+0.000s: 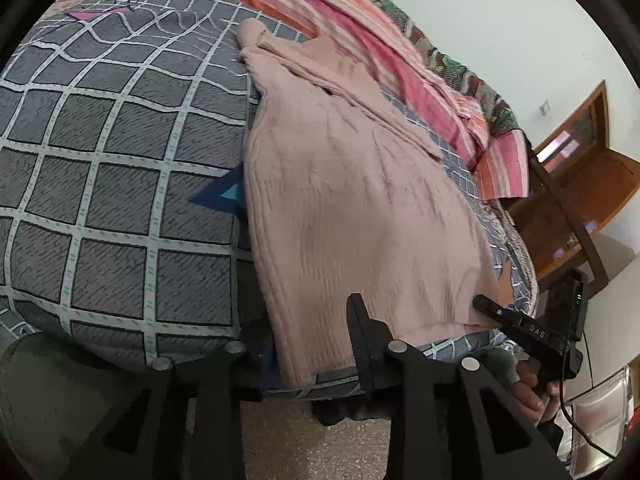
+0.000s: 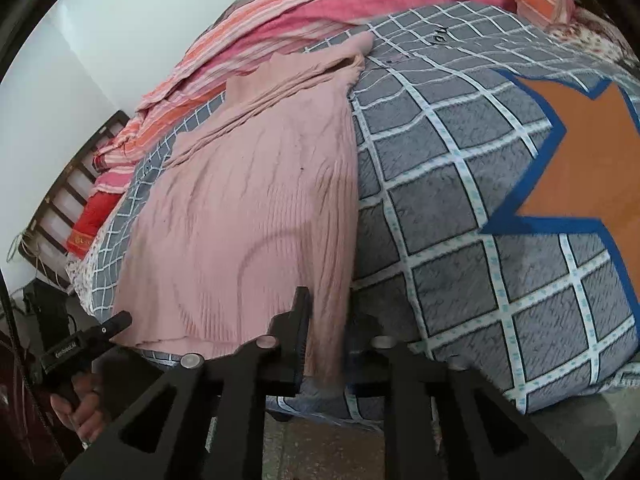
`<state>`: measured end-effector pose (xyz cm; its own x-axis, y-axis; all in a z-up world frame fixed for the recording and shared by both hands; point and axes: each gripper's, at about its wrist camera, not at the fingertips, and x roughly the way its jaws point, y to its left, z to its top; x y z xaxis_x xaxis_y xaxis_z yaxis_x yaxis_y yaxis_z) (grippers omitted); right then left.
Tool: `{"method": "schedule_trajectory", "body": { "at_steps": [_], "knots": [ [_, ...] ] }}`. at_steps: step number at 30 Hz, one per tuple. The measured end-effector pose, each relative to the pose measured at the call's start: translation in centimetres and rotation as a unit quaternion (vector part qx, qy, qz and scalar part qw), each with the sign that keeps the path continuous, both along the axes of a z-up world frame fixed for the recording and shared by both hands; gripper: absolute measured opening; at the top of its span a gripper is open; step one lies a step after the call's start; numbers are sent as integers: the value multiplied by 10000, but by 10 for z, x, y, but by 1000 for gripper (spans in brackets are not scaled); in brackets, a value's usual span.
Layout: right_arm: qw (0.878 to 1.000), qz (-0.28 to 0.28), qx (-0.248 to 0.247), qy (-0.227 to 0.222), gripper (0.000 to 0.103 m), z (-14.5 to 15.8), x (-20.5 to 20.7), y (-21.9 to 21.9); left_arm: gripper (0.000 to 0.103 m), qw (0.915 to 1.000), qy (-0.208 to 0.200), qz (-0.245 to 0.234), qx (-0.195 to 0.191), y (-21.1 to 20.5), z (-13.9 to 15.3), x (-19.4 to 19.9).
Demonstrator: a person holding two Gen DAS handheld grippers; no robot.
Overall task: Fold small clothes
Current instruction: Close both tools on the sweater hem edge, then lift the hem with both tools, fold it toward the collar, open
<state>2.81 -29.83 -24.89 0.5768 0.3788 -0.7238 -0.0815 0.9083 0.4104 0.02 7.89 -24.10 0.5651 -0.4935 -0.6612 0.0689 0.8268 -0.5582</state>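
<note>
Lying lengthwise on the bed with its grey, white-gridded cover (image 1: 120, 184), the pale pink ribbed knit garment (image 1: 352, 208) has its hem at the near edge and its narrow top reaching toward the striped pink-and-orange blanket (image 1: 360, 28). A sleeve or folded strip crosses its upper part diagonally. The fabric looks soft, light and limp; judged from its wrinkles, it will drape and stretch rather than hold shape, so corners of the hem or doubled side edges offer the surest purchase.

Left hand-held gripper (image 1: 312, 344): fingers spread, straddling the near-left hem corner, which hangs over the bed edge between them; no pinch is evident. One finger is largely hidden behind cloth.

Right hand-held gripper (image 2: 328, 340): fingers likewise apart in its own view, with the garment's other near corner draped between them. In the left wrist view its tip sits at the hem edge, seemingly touching.

Both tools thus flank the hem, apparently poised to take the two near corners for a fold away from the person.
</note>
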Motion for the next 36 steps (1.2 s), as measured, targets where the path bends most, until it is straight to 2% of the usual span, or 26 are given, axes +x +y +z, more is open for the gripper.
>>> {"method": "schedule_trajectory", "body": {
  "at_steps": [1, 6, 11, 17, 25, 28, 32, 36],
  "knots": [
    [10000, 64, -36, -40, 5, 3, 0, 2, 6, 10000, 70, 38, -58, 3, -1, 1],
    [9988, 107, -1, -475, 5, 30, -9, -1, 6, 9959, -183, 212, -856, 33, 10, -4],
    [9975, -60, 95, -700, 5, 56, -13, -8, 6, 9911, -558, 353, -1156, 46, 37, -4],
    [9953, -234, 278, -903, 5, 87, -7, -6, 6, 9894, -882, 280, -1123, 42, 72, 5],
    [9885, -449, 635, -1295, 5, 119, 6, -5, 6, 9860, -1248, 422, -1026, 43, 115, 25],
    [9850, -568, 884, -1371, 5, 128, 16, -8, 6, 9837, -1407, 626, -929, 46, 135, 36],
    [9811, -672, 956, -1542, 5, 143, 32, -9, 6, 9815, -1500, 799, -886, 48, 149, 59],
    [9777, -771, 977, -1693, 5, 154, 57, -6, 6, 9781, -1628, 997, -832, 49, 149, 85]
  ]
}}
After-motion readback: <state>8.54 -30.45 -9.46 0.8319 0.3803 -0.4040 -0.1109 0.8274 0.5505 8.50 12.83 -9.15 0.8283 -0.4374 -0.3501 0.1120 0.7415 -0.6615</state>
